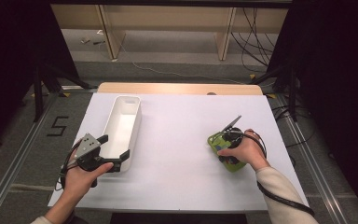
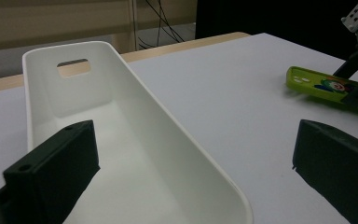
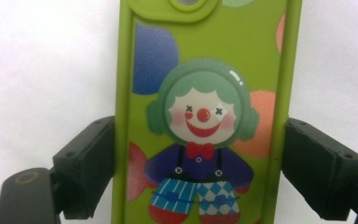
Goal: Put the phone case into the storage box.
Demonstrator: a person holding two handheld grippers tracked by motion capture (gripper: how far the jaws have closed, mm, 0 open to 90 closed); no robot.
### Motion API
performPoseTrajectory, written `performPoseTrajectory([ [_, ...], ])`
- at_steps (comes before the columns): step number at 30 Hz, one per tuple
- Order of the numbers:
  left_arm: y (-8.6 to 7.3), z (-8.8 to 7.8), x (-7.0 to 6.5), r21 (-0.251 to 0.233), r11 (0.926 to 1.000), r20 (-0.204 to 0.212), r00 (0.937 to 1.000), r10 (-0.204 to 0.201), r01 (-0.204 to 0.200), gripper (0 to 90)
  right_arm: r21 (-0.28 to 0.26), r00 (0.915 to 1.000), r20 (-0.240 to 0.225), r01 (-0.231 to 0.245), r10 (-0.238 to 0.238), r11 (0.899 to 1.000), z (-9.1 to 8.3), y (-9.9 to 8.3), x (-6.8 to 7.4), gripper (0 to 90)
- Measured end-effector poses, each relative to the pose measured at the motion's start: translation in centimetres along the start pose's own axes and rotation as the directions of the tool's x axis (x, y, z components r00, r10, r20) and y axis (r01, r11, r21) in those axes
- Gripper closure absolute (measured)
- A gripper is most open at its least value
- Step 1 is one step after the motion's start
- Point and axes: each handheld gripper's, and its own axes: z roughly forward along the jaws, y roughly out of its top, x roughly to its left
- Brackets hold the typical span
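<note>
The green phone case [image 3: 200, 116] lies flat on the white counter [image 1: 182, 140], toward its right side. It is a smooth, rounded-edged slab of lime green with a raised camera surround at its far end and a glossy printed clown: green hair, red nose, red bow tie, blue-and-white checked trousers, with blue and salmon blobs around it. The right tool [image 3: 200, 158] has its two blocky black jaws on either side of the case's long edges, the pads right against the sides and gripping it; in the high view the right hand [image 1: 242, 150] covers the case's near part.

Well apart to the left stands a long white tray [image 1: 121, 128], a smooth, thin-walled plastic tub with rounded corners and an oblong handle slot in its far end wall. The left tool [image 2: 196, 172] is wide open, one matte black jaw over the tray's inside and the other over the bare counter outside its wall, holding nothing. The counter's surface is plain and matte, with a pale wooden edge at the back.
</note>
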Motion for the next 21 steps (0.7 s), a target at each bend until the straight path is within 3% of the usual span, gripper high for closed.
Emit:
performPoseTrajectory([
  [13, 0.0, 0.0, 0.0, 0.0, 1.0, 0.0, 1.0, 0.001, -0.001, 0.0, -0.099, 0.999, -0.038, 0.022, -0.025, 0.995, -0.8, 0.1, 0.3, 16.7],
  [21, 0.1, 0.0, 0.0, -0.008, 1.0, 0.003, 1.0, 0.0, 0.0, 0.0, -0.185, 0.9989, -0.041, 0.016, -0.024, 0.983, -1.4, 0.2, 0.3, 16.7],
])
